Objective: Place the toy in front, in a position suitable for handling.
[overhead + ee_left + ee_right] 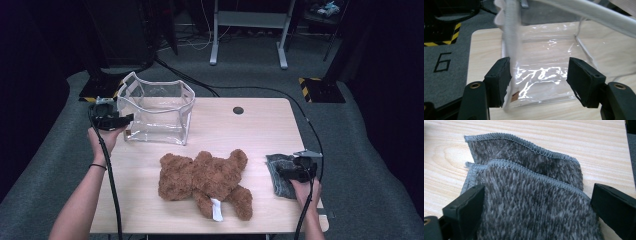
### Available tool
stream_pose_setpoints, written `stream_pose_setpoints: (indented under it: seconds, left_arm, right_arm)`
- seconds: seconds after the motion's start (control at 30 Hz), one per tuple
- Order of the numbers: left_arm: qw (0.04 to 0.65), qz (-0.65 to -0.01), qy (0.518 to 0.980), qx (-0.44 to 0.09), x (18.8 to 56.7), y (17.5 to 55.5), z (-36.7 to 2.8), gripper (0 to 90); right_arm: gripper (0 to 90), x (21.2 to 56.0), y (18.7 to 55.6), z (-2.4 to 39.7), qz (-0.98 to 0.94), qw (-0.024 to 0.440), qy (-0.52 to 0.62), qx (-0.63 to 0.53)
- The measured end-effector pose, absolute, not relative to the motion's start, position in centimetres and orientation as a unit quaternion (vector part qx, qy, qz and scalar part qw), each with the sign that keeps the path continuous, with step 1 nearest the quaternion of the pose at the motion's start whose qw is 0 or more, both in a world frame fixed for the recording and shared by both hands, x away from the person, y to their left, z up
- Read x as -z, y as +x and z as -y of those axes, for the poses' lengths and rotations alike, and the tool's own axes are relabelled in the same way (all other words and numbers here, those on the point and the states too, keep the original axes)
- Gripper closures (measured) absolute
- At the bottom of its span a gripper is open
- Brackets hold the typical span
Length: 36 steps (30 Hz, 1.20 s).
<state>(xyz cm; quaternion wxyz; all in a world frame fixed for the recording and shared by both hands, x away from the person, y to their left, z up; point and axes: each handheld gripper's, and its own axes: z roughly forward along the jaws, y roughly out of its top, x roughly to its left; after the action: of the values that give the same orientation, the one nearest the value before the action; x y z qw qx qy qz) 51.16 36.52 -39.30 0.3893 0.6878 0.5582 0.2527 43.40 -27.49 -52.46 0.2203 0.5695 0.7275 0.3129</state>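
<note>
A clear plastic pouch (157, 112) with white trim stands open at the back left of the wooden table (260, 130). My left gripper (127, 119) sits at its left wall. In the left gripper view the jaws (540, 80) stand apart, with the pouch's white corner seam (510, 37) against the left jaw and the clear wall (544, 50) beyond. A brown teddy bear (205, 180) lies face down at the front centre. My right gripper (285, 172) rests over a folded grey cloth (277, 172); its jaws (536, 207) stand wide on either side of the cloth (524, 182).
A dark cable hole (238, 110) sits in the tabletop at the back. Black cables trail off both grippers and across the grey carpet. Hazard-striped stand bases (320, 90) flank the table's far corners. A metal frame (247, 30) stands behind. A "6" mark (442, 65) is on the floor.
</note>
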Motion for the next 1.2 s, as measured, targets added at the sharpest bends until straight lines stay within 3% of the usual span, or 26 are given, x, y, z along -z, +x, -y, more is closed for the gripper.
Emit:
stream_pose_setpoints:
  seconds: [0.37, 0.63, 1.2]
  left_arm:
    - [0.414, -0.517, 0.718, -0.213, 40.2, 49.8, -31.5, 30.6]
    - [0.414, -0.494, 0.739, -0.199, 40.6, 51.0, -27.2, 28.9]
    - [0.432, -0.533, 0.682, -0.252, 41.6, 54.5, -27.2, 28.6]
  right_arm:
    - [1.5, 52.5, 43.4, 27.5, -0.728, 0.221, 0.569, -0.312]
    - [1.5, 52.5, 43.4, 27.5, -0.727, 0.221, 0.570, -0.312]
    - [1.5, 52.5, 43.4, 27.5, -0.728, 0.220, 0.570, -0.312]
